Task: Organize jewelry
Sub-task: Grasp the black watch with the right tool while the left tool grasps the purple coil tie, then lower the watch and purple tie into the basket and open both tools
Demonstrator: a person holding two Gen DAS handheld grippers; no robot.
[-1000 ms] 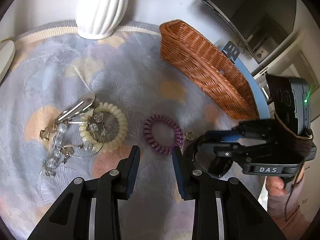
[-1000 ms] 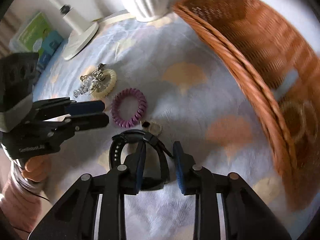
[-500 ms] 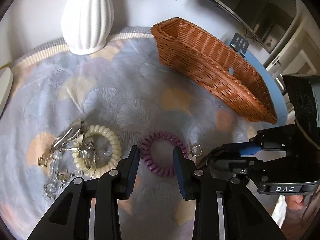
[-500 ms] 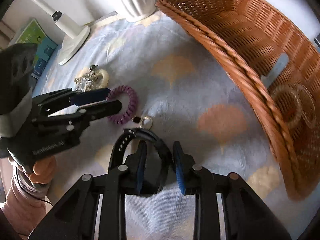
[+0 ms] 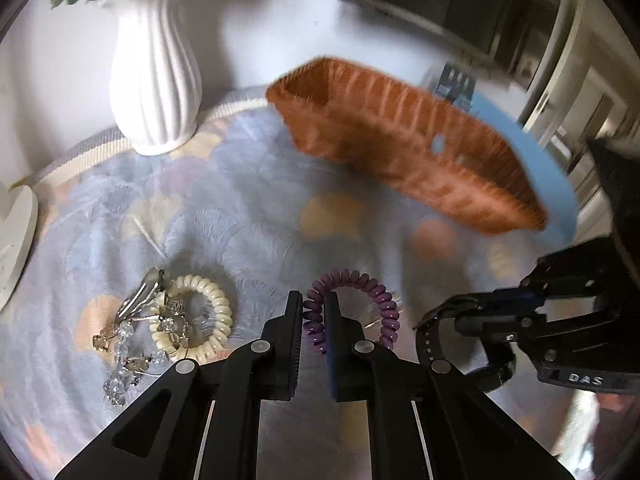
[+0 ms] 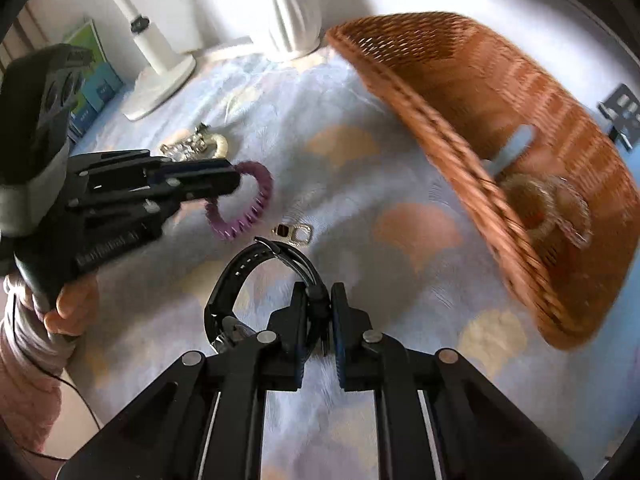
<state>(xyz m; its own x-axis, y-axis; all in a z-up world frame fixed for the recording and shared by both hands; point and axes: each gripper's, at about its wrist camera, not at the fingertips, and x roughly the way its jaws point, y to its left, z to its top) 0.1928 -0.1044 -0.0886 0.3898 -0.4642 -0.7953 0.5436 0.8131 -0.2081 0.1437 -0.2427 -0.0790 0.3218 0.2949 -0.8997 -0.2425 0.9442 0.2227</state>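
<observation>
My left gripper [image 5: 313, 312] has its jaws closing on the purple coil hair tie [image 5: 384, 300], which is pinched between the pads and hangs just above the cloth. In the right wrist view the left gripper [image 6: 236, 184] holds that purple coil [image 6: 256, 208] in the air. My right gripper [image 6: 319, 300] has its jaws closing on the strap of a black watch [image 6: 236, 280], which is raised off the cloth. The left wrist view shows the right gripper [image 5: 500, 312] with the watch [image 5: 428, 344]. The wicker basket [image 6: 460, 92] stands to the right, with bangles [image 6: 548, 208] inside.
A cream coil hair tie [image 5: 208, 320], a metal hair clip [image 5: 140, 296] and crystal pieces [image 5: 120, 352] lie in a heap on the patterned cloth. A small metal trinket [image 6: 298, 234] lies near the watch. A white vase [image 5: 154, 80] and a lamp base [image 6: 160, 80] stand at the back.
Both grippers went from open to closed, the left on the purple coil and the right on the watch strap. Both have risen, lifting their items off the cloth.
</observation>
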